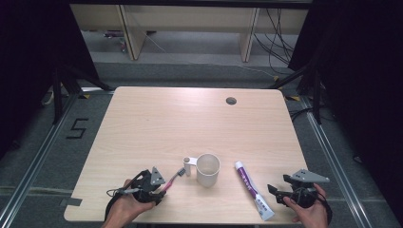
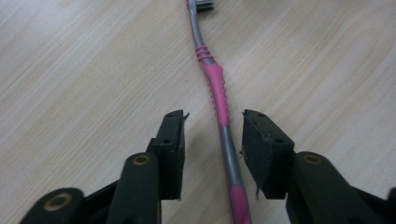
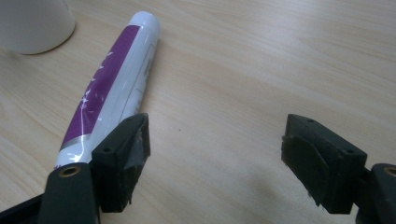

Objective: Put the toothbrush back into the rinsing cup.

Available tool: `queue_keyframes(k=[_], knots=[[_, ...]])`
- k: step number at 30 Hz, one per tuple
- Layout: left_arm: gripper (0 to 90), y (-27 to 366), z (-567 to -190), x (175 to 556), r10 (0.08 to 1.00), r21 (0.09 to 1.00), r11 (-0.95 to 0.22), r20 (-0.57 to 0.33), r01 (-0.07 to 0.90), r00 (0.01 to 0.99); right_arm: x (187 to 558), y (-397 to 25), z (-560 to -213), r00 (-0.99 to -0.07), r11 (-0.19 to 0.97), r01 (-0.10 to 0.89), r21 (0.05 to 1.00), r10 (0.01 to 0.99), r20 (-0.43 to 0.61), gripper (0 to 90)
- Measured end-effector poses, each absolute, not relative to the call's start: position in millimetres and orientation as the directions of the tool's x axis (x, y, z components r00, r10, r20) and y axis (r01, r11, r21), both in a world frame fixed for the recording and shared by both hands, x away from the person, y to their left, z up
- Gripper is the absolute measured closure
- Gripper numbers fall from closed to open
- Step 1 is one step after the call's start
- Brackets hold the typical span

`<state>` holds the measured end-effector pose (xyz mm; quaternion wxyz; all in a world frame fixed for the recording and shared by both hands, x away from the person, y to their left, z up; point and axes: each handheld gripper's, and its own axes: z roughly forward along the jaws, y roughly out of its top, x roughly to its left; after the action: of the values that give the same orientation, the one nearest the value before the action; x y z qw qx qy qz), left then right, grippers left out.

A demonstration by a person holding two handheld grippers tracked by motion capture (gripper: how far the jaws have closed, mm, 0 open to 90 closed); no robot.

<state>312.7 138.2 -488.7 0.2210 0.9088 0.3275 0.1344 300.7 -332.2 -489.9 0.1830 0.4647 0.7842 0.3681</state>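
Black jaws of the left gripper [image 2: 212, 140] straddle the pink-and-grey toothbrush [image 2: 219, 100] lying flat on the table [image 1: 157, 118] — parted narrowly, not yet pinching, lined up for a grasp at mid-handle; the right gripper [image 3: 217, 154] gapes wide beside the purple toothpaste tube [image 3: 114, 79], near the white cup [image 1: 208, 169] — likely waiting its turn.

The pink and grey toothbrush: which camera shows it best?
The left gripper view: the pink and grey toothbrush runs up the frame between the open left tool, ribbed grip and bristle end plain. The high view shows it small, lying beside the white plastic cup.
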Motion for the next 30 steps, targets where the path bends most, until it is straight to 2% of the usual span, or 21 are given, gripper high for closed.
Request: queue_keyframes(k=[9, 18, 21, 25, 30], knots=[[72.9, 129, -487, 325, 0.613, 0.419, -0.741, 0.101, 0.525, 0.784, 301, -331, -489, -0.511, 0.299, 0.588, 0.752, 0.858, 0.058, 25.0], [78.3, 132, -485, 334, 0.595, 0.365, -0.766, 0.093, 0.529, 0.798, 301, -329, -489, -0.519, 0.288, 0.599, 0.747, 0.850, 0.088, 25.2], [81.4, 134, -484, 338, 0.595, 0.339, -0.770, 0.077, 0.540, 0.800, 301, -330, -489, -0.520, 0.301, 0.582, 0.755, 0.852, 0.061, 25.3], [82.3, 132, -483, 340, 0.602, 0.322, -0.768, 0.066, 0.553, 0.796, 300, -328, -489, -0.508, 0.284, 0.604, 0.745, 0.857, 0.085, 25.3], [82.3, 131, -482, 345, 0.607, 0.301, -0.767, 0.054, 0.567, 0.793, 301, -328, -488, -0.521, 0.307, 0.582, 0.753, 0.852, 0.055, 25.3]])
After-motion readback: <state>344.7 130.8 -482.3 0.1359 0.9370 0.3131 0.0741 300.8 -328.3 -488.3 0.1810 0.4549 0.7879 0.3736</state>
